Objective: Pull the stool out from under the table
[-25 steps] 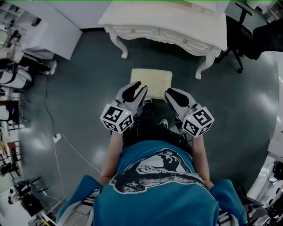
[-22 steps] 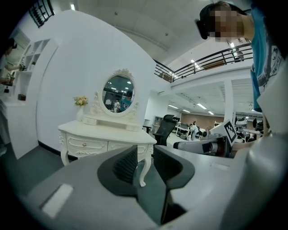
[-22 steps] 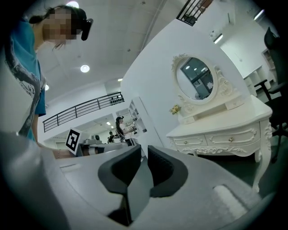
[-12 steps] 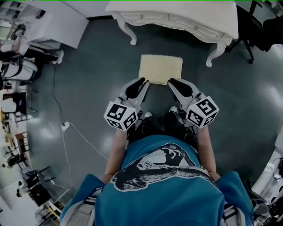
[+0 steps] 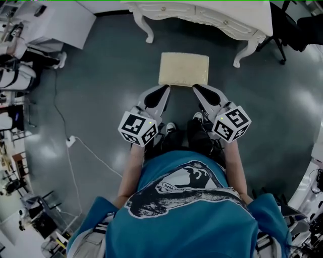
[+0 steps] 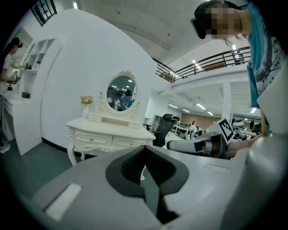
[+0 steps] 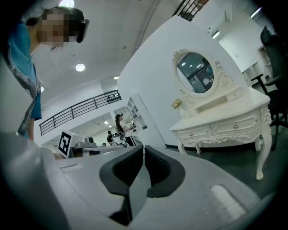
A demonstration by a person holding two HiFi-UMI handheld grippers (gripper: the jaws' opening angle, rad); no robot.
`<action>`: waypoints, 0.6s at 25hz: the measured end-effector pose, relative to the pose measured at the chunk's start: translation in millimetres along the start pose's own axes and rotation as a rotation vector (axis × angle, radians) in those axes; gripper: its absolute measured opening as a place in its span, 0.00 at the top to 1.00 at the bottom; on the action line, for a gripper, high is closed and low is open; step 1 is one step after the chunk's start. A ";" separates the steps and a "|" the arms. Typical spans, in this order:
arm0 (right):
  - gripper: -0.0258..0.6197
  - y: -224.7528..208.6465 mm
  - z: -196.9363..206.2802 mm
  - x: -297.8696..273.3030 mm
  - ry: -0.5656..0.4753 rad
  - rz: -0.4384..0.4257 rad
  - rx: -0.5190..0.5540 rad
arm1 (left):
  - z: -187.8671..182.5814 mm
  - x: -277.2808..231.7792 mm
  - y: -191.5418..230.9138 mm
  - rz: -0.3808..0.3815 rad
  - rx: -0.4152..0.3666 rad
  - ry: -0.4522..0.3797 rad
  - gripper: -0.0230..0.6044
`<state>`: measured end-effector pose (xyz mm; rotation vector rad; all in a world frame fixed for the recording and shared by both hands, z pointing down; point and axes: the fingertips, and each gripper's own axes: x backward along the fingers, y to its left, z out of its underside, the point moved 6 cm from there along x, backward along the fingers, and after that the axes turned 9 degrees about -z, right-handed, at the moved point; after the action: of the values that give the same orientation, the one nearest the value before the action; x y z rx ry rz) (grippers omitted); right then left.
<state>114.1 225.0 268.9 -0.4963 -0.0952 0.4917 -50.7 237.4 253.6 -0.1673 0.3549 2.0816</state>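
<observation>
The stool (image 5: 183,69), with a cream square cushion, stands on the dark floor in front of the white dressing table (image 5: 202,11), wholly outside its legs. My left gripper (image 5: 166,88) has its tips just short of the stool's near left corner, and my right gripper (image 5: 197,88) just short of the near right corner. Neither touches the stool. Both sets of jaws have just been closing and now stand shut with nothing between them, as the left gripper view (image 6: 145,148) and the right gripper view (image 7: 143,148) show. The stool is hidden in both gripper views.
A black office chair (image 5: 282,22) stands right of the table. A white cabinet (image 5: 60,22) is at the upper left, and a white cable (image 5: 75,146) lies on the floor to my left. An oval mirror (image 6: 121,92) sits on the table.
Both grippers have drawn back from the stool's sides to just short of its near corners, and their jaws have narrowed. The stool and table now lie farther from me.
</observation>
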 end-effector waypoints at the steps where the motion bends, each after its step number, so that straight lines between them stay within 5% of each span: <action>1: 0.94 5.0 1.1 -1.7 -0.003 0.005 0.001 | -0.3 4.5 0.9 0.009 -0.002 -0.004 0.95; 15: 0.96 69.4 39.1 -19.2 -0.014 0.080 0.034 | 23.6 67.2 11.5 0.112 -0.032 0.007 0.95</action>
<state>59.4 286.0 270.5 -0.4652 -0.0801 0.5743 -94.3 294.5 260.5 -0.1771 0.3423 2.1989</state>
